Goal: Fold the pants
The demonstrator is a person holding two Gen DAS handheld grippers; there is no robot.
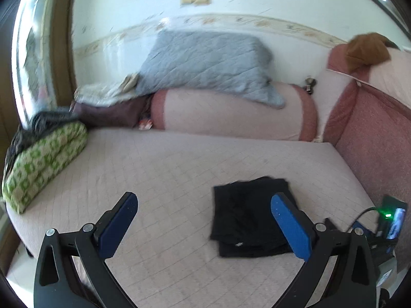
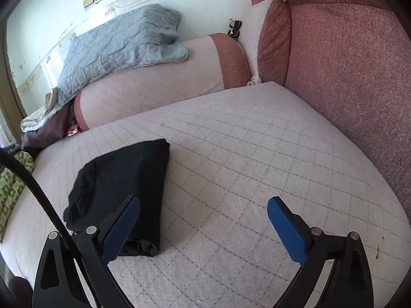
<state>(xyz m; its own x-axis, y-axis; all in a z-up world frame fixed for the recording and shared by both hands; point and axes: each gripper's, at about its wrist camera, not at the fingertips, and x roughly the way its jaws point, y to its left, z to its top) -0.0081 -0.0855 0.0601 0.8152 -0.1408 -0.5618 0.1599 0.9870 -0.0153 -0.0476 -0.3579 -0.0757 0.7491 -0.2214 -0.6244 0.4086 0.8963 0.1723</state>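
Note:
The black pants lie folded into a small rectangle on the pale quilted seat. In the left wrist view my left gripper is open and empty, raised above the seat, and its right finger overlaps the pants' right edge. In the right wrist view the folded pants lie at the lower left, partly behind the left finger. My right gripper is open and empty over the bare quilted seat, to the right of the pants.
A pink bolster with a grey quilted pillow on it lines the back. A green patterned cushion lies at the left. A red backrest stands at the right. The other gripper's device with a green light is at the far right.

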